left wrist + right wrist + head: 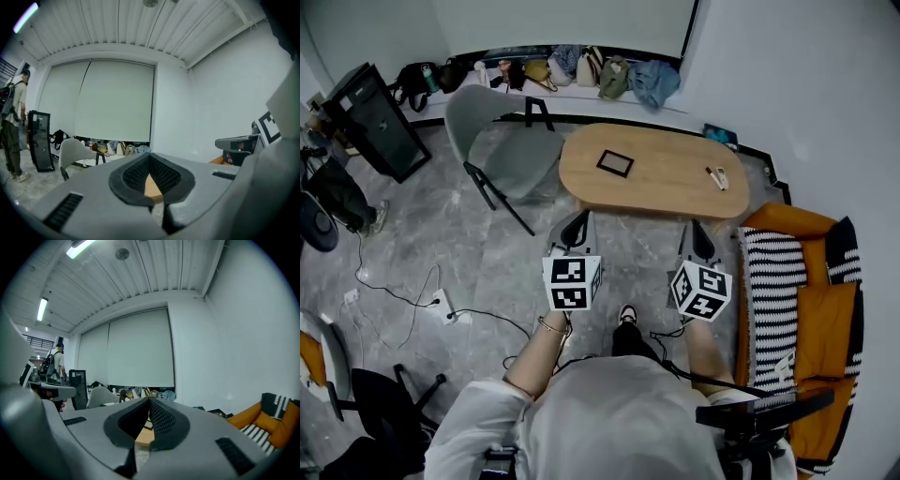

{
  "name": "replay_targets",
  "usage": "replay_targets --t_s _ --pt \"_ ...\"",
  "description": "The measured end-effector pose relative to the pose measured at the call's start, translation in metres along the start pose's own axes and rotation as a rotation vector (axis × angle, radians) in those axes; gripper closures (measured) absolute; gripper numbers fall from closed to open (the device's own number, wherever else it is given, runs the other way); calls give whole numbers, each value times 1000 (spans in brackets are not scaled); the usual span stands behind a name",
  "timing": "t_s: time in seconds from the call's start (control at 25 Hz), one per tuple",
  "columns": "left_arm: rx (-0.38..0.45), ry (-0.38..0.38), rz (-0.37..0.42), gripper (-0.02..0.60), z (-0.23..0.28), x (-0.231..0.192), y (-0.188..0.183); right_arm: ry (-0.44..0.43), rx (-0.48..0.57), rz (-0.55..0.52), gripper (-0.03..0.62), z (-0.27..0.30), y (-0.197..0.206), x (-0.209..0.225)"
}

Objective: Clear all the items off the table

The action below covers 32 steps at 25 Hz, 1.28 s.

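1. Grey jaws are pressed together on the left claw (577, 221), with nothing between them, and its marker cube (572, 282) sits just behind.
2. It's the same on the right claw (699, 229): jaws together and empty, side by side with the left one.
3. Both point toward the bench (666, 192), an oval wooden top just ahead of the tips. Neither touches it.
4. On that bench a dark-framed flat rectangle (615, 163) lies left of middle. Well apart, near the right end, two small stick-like items (717, 177) lie together, too small to name.
5. A grey chair (508, 141) stands at the bench's left end. To the right is an orange sofa (825, 319) with a black-and-white striped cushion (772, 281).
6. The floor (459, 244) is grey marbled stone, with a white power strip (442, 305) and its cable trailing across.
7. At the far wall, bags (581, 66) line a low ledge under a pale roller blind (117, 101). A person (11, 126) with a backpack stands at the left beside a black panel (370, 122).
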<state>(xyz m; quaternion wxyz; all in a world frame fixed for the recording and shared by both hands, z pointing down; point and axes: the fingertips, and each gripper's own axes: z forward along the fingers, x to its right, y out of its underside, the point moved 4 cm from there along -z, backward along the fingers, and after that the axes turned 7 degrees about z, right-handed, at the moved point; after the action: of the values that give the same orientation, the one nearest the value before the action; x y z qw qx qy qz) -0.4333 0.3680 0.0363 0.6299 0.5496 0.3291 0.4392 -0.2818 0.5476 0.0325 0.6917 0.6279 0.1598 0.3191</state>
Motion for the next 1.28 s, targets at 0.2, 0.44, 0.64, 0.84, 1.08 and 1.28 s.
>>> replay_targets --t_s 0.2,0.44,0.64,0.84,1.08,1.28 --pt "-17 -38 -14 581 53 -2 -7 -25 -16 -7 569 53 -14 25" --pt "-26 -67 -3 581 116 10 -21 -69 -29 -12 569 114 -32 60" --pt "-41 -87 -18 583 161 14 -26 -88 -31 11 569 158 -40 85" --pt "-45 -112 -13 581 196 15 -34 -105 -45 19 569 192 -44 107" --pt "-71 -127 -7 581 225 23 -33 -113 -60 39 569 222 -45 129" --pt "-116 -133 -15 583 236 24 -22 -109 -100 66 569 238 -32 140"
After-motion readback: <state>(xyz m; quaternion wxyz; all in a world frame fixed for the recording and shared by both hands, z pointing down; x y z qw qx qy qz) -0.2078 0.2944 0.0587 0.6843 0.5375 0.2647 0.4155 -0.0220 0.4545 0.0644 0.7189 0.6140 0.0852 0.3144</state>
